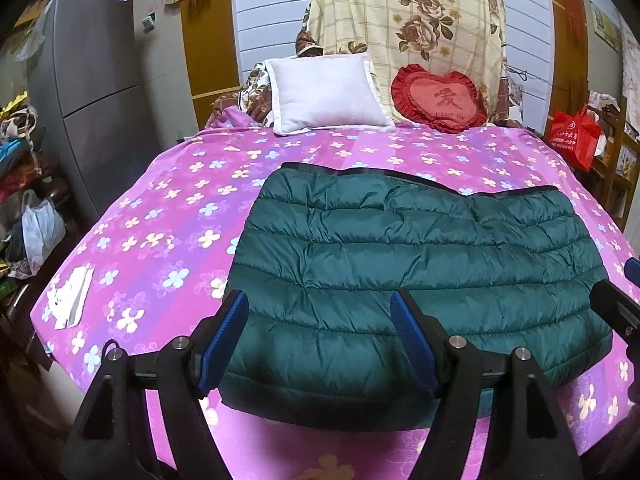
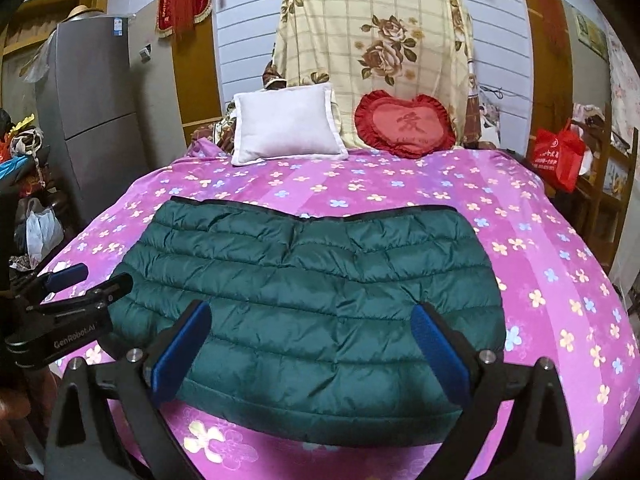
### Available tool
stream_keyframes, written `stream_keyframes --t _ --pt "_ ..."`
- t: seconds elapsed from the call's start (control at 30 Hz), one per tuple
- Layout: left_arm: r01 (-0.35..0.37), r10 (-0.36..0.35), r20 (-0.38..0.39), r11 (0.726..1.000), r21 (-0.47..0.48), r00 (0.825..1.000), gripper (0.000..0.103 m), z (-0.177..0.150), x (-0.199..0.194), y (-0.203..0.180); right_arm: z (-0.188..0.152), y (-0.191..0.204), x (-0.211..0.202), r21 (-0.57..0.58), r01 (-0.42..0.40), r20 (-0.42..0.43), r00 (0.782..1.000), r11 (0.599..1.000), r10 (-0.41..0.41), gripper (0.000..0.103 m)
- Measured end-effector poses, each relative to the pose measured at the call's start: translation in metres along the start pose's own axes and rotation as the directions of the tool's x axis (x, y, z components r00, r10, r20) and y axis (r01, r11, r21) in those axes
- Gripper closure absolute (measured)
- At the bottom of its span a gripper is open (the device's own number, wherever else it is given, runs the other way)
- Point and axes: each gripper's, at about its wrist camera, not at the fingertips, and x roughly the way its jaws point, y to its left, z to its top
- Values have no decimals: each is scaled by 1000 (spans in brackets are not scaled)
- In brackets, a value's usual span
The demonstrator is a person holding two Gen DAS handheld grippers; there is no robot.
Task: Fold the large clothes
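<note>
A dark green quilted jacket (image 1: 416, 268) (image 2: 304, 300) lies folded into a flat block on the pink flowered bed sheet (image 1: 168, 216) (image 2: 540, 264), near the front edge. My left gripper (image 1: 320, 316) hovers open over the jacket's near left part, its blue pads wide apart with nothing pinched; the right wrist view shows it (image 2: 94, 278) beside the jacket's left edge. My right gripper (image 2: 312, 340) is also open, spread over the jacket's near middle without pressing it. Only its fingertips (image 1: 614, 300) show at the jacket's right edge in the left wrist view.
A white pillow (image 1: 328, 92) and a red heart cushion (image 1: 438, 98) lean at the head of the bed under a flowered cloth (image 1: 408, 16). A white packet (image 1: 70, 298) lies on the sheet's left edge. A grey fridge (image 1: 100, 92) stands left, a red bag (image 1: 576, 138) right.
</note>
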Motion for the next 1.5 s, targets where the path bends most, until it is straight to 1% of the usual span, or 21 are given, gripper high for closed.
stream_keyframes --t 0.43,0.67,0.97,1.5 --pt "3 -3 -3 1000 12 1000 45 -5 1 -7 -6 -8 8 38 20 -36 999 999 -19 1" --pt "7 -7 -4 1000 9 1000 45 -6 1 -9 -5 -8 10 38 34 -48 998 999 -32 1" --pt "4 -4 3 1000 5 1000 45 -6 1 -11 -4 -9 12 40 33 -51 998 999 -31 1" --pt "6 -6 -8 1000 5 1000 45 -5 6 -12 -6 -10 19 44 32 -66 997 999 -29 1"
